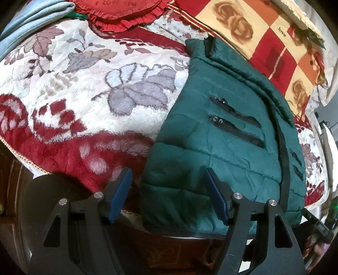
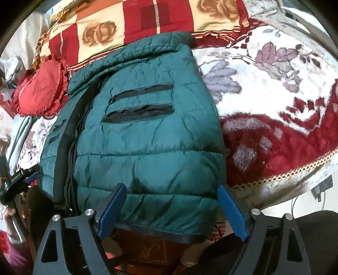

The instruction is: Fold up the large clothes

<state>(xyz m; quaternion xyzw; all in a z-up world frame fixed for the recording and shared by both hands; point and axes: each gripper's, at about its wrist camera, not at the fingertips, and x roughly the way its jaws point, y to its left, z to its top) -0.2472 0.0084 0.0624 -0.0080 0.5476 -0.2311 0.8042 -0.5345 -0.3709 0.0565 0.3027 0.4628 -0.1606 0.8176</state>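
Note:
A dark green quilted jacket point(image 1: 221, 135) lies folded on a floral fleece blanket point(image 1: 84, 88), its hem hanging over the bed's near edge. Black zip pockets show on its front. My left gripper point(image 1: 168, 175) stands open over the jacket's lower left corner, blue pads apart, nothing pressed between them. In the right wrist view the jacket point(image 2: 143, 135) fills the middle. My right gripper point(image 2: 171, 190) is open wide, straddling the jacket's hem near its lower right corner, pads clear of the cloth. The left gripper point(image 2: 23, 179) appears at the left edge, held by a hand.
A red heart-shaped cushion point(image 1: 124, 12) and a folded light blue cloth point(image 1: 31, 21) lie at the back. A red and cream checked rose quilt point(image 1: 274, 42) runs behind the jacket. The blanket point(image 2: 274, 101) spreads right of it. A dark wooden bed frame point(image 2: 152, 251) sits below.

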